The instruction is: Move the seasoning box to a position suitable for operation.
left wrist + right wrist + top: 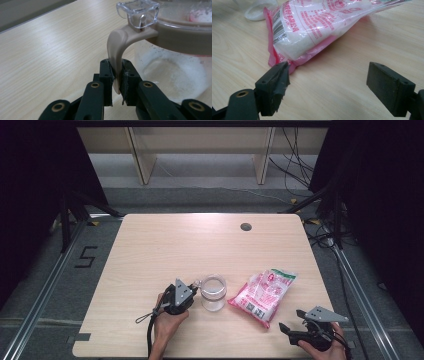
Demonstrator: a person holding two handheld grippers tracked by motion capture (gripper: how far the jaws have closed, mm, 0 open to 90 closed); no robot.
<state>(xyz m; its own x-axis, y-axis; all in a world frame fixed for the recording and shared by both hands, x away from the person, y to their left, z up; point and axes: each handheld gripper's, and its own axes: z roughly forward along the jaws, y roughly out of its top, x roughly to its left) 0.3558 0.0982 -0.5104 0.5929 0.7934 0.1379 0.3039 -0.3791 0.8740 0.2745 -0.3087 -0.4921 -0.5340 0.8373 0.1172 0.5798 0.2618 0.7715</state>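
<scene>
A clear jar [213,292] with a beige collar and a clear lid stands near the table's front middle, with white powder in its bottom [172,75]. My left gripper [192,292] is shut on the jar's beige handle [116,53], which hangs between the two black pads. To the jar's right lies a pink and white bag of white grains [263,295] [312,27], flat on the table. My right gripper [289,327] [328,87] rests open near the front right edge, its left pad close to the bag's sealed pink end, nothing between the jaws.
The wooden table [165,250] has a round grommet hole [245,226] at its far right. Beyond the table are floor cables and wooden shelf legs. Aluminium rails run along both sides.
</scene>
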